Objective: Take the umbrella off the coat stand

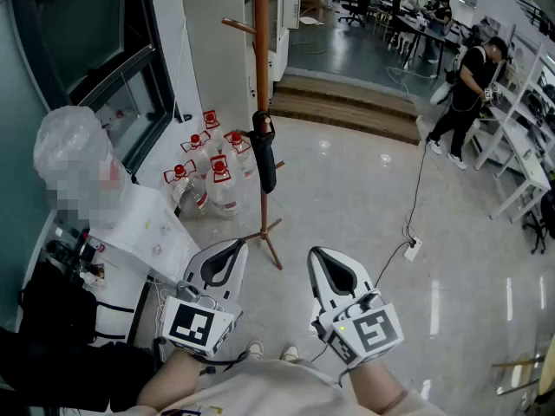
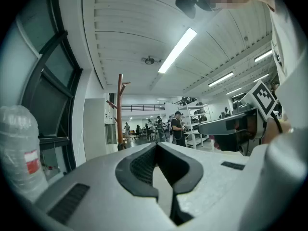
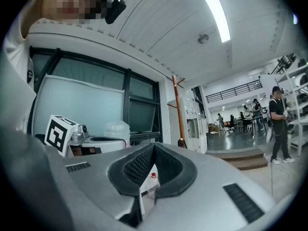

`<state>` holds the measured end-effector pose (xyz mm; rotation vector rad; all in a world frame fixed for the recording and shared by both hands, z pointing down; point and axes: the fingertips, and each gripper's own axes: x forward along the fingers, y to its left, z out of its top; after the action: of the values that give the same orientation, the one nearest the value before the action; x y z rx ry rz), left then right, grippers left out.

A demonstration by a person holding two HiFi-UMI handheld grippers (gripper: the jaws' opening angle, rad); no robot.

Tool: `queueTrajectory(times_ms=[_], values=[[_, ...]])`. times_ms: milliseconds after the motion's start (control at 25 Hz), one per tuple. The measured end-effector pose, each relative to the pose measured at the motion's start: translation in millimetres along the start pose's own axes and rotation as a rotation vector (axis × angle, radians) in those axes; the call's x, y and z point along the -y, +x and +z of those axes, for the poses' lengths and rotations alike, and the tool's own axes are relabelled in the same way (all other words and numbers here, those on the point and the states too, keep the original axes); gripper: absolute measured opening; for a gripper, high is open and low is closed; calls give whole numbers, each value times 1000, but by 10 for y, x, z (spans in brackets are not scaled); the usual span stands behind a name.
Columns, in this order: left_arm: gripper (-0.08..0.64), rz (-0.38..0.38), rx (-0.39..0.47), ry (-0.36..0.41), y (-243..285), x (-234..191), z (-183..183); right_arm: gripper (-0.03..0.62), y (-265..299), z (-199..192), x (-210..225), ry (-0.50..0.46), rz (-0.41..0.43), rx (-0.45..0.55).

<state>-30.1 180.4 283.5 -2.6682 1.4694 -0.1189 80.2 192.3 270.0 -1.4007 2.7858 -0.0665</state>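
Note:
A tall wooden coat stand (image 1: 261, 76) rises from the tiled floor ahead of me. A black folded umbrella (image 1: 264, 151) hangs against its pole, about halfway up. My left gripper (image 1: 238, 243) and right gripper (image 1: 315, 252) are held side by side low in the head view, short of the stand's feet, both level. Each is shut with nothing between its jaws. In the left gripper view the gripper (image 2: 156, 144) points toward the stand (image 2: 120, 110), with the other gripper to its right. In the right gripper view the gripper (image 3: 154, 144) faces the stand (image 3: 178, 110), with the umbrella's top (image 3: 181, 142) just above the jaw.
Several water jugs with red caps (image 1: 209, 168) crowd the floor left of the stand. A white machine with a large bottle (image 1: 130, 224) stands at my left. A power strip and cable (image 1: 413, 248) lie to the right. Steps (image 1: 347, 102), a person (image 1: 466, 89) and shelving (image 1: 520, 146) are beyond.

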Motion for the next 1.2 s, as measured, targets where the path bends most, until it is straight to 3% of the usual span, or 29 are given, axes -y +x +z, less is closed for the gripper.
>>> queueTrajectory(times_ms=[360, 1200], values=[[8, 34, -8, 2, -42, 40, -28, 6, -95, -16, 18, 29, 23, 19], [8, 91, -35, 2, 86, 705, -177, 8, -537, -377, 444, 48, 65, -19]])
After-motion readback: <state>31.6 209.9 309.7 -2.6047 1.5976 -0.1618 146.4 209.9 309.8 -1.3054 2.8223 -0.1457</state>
